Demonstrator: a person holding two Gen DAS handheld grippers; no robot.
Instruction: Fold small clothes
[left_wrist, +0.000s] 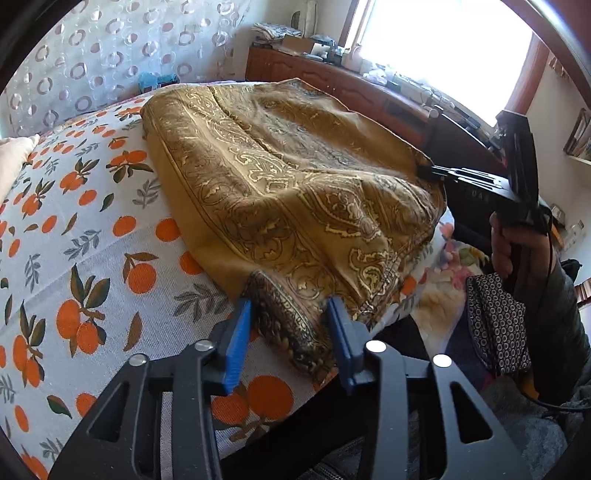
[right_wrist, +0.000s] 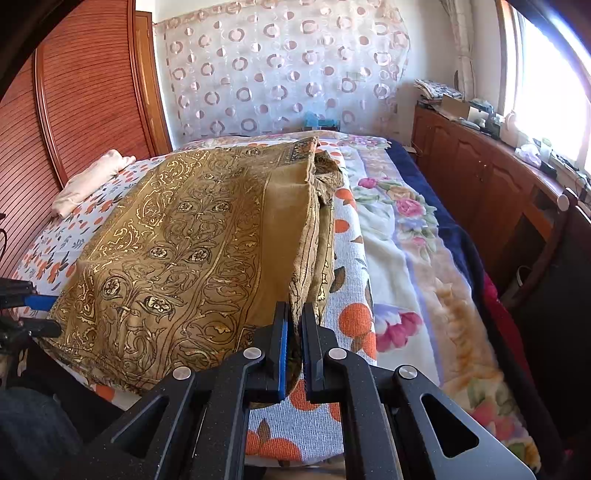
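- The right gripper (right_wrist: 294, 347) was clamped tight on the near right corner of the gold patterned cloth (right_wrist: 192, 251), with the hem pinched between its blue pads.
- The left gripper (left_wrist: 290, 332) stood partly open astride the cloth's near left corner; the dark border ran up between the pads (left_wrist: 236, 343), but they did not press on it, so that corner was not yet gripped.
- The cloth lay spread over the bed (right_wrist: 314, 435), its near edge along the bed's near edge and its far edge reaching toward the far side. It already looked doubled, with layers showing along its right edge.
- Under it was the orange-print bedsheet (left_wrist: 92, 229); a pale folded item (right_wrist: 92, 177) lay near the far left corner of the bed, well apart from the cloth.
- By my reading, the step in hand was securing both near corners before a fold.
- The next move would call for the left gripper to shut on its corner, then both to lift together and carry the near edge toward the far edge, kept level so the layers stay aligned.
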